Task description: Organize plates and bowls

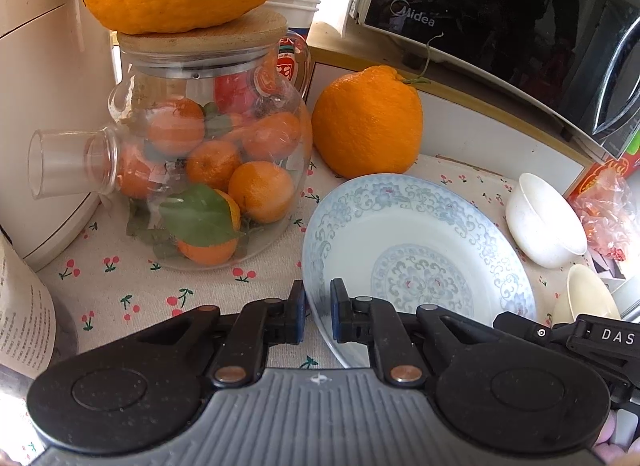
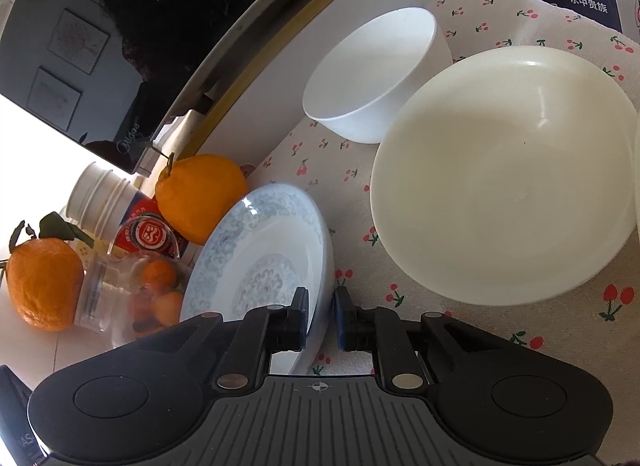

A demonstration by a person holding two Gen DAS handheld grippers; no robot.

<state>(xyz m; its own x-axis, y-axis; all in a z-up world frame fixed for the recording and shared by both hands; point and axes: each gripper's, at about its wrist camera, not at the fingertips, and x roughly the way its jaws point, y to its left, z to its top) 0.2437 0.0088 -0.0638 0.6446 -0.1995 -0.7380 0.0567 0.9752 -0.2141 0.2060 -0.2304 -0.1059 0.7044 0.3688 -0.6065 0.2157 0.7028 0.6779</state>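
Because the blue-patterned plate (image 1: 416,250) is glazed, stiff and breakable, its thin rim looks the only purchase, and a slick one. The left gripper (image 1: 318,316) and right gripper (image 2: 321,318) each pinch its near edge, fingers narrow. It sits on the cherry-print cloth (image 1: 120,286), between the glass jar (image 1: 208,153) at left and two pale bowls (image 2: 504,173) at right.

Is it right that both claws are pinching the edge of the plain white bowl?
No. Both claws are pinching the blue patterned plate, not the white bowl. The left wrist view shows the left claw on the plate's rim, and the right wrist view shows the right claw on its rim.
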